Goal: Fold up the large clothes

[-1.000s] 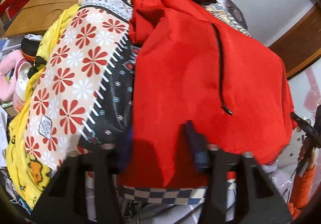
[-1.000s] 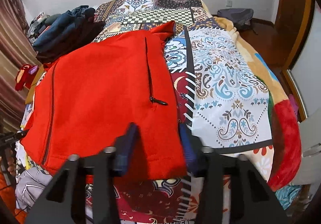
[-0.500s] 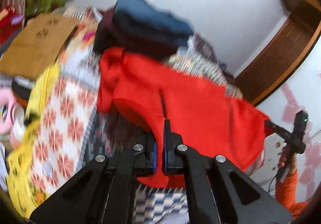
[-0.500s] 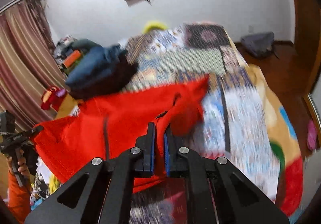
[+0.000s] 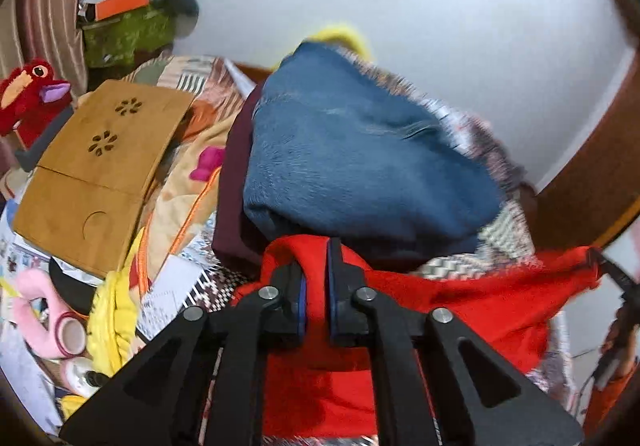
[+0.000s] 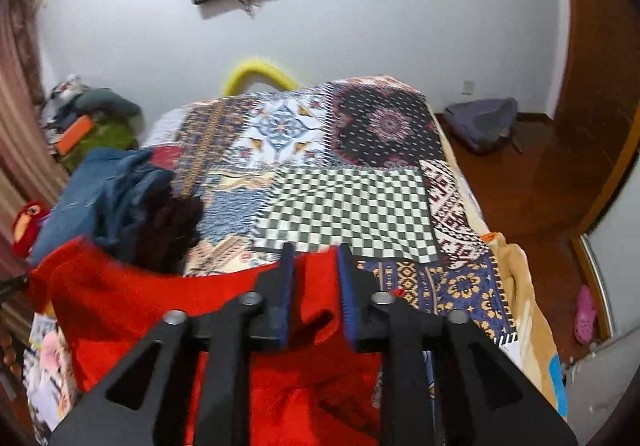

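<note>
Half a second earlier both grippers were clamped tight on the red garment [image 5: 480, 302]; now the left gripper [image 5: 316, 286] and right gripper [image 6: 314, 286] had carried its edge toward the far end of the bed [image 6: 344, 202], their jaws opening with red cloth still between them; whether the pads still pressed it I could not tell. The garment's far edge lay against the blue clothes pile [image 5: 360, 166] on the left; the checked bedspread to the right lay bare. Both grippers pointed steeply down.
</note>
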`<state>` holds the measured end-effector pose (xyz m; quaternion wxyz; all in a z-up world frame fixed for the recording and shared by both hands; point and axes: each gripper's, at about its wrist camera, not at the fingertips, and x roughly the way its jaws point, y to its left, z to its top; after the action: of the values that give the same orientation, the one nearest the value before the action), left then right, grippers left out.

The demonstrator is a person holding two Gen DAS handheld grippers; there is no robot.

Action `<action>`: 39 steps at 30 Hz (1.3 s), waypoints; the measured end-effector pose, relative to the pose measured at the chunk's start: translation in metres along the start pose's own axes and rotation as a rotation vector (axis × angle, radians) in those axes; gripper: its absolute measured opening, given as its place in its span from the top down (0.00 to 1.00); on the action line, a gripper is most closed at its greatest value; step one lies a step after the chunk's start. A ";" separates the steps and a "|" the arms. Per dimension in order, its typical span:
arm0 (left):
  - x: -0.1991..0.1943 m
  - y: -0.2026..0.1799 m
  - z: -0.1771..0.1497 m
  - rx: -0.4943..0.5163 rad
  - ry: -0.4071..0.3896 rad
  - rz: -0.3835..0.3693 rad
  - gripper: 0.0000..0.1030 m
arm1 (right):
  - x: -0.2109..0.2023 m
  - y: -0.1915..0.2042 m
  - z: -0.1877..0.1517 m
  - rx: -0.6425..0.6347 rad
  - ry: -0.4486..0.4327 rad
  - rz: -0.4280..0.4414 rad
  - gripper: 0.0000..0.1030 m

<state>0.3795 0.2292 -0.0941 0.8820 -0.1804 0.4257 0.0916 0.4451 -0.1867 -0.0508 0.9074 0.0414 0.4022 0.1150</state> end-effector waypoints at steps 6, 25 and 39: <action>-0.012 0.005 -0.017 0.018 -0.063 0.010 0.38 | -0.002 -0.012 -0.027 0.002 0.017 -0.008 0.31; 0.056 0.061 -0.151 -0.046 0.254 -0.115 0.21 | 0.071 -0.023 -0.115 0.001 0.442 0.072 0.39; 0.014 0.020 -0.142 0.030 0.158 -0.067 0.92 | -0.040 -0.008 -0.129 -0.086 0.268 0.167 0.84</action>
<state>0.2804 0.1912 -0.1909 0.8509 -0.1878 0.4889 0.0410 0.3248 -0.2069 -0.1104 0.8338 0.0199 0.5095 0.2115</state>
